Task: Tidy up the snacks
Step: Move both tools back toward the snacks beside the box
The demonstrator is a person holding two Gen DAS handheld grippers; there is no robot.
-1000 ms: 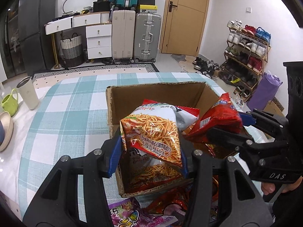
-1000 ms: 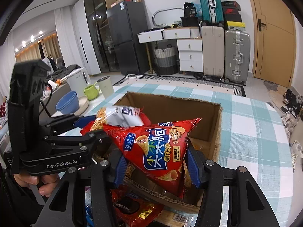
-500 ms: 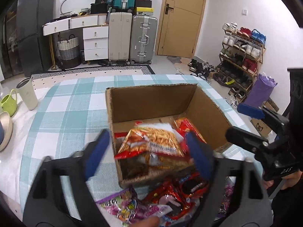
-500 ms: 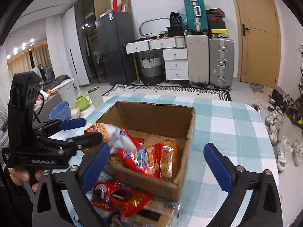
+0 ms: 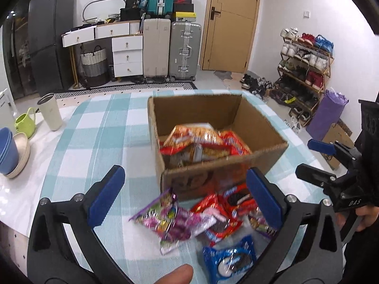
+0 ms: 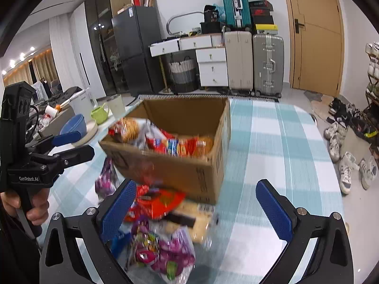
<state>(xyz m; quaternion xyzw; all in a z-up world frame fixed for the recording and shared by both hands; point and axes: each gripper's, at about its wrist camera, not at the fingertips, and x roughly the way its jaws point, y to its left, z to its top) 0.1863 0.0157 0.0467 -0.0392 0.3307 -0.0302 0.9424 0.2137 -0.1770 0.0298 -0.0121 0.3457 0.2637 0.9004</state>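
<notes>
An open cardboard box (image 5: 213,179) (image 6: 189,172) stands on the checked tablecloth, with several snack bags (image 5: 196,142) (image 6: 175,144) lying in it. Loose packs lie on the cloth in front of it: a purple candy bag (image 5: 173,220) (image 6: 163,250), red packets (image 5: 227,203) (image 6: 158,201) and a blue cookie pack (image 5: 229,260). My left gripper (image 5: 183,175) (image 6: 83,143) hovers above these packs, its jaws opening wide, nothing between them. My right gripper (image 6: 195,184) (image 5: 308,158) is open and empty, near the box's front right corner.
A white tumbler (image 5: 51,111), a green mug (image 5: 24,123) and stacked bowls (image 5: 7,151) stand at the table's left side. The rounded table edge (image 6: 331,165) runs close on the right, with shoes on the floor below. A person's fingertip (image 5: 175,274) shows at the bottom.
Both grippers have opened and let go of their snack bags, which now lie in the box. Both have drawn back from the box towards the loose packs in front.
</notes>
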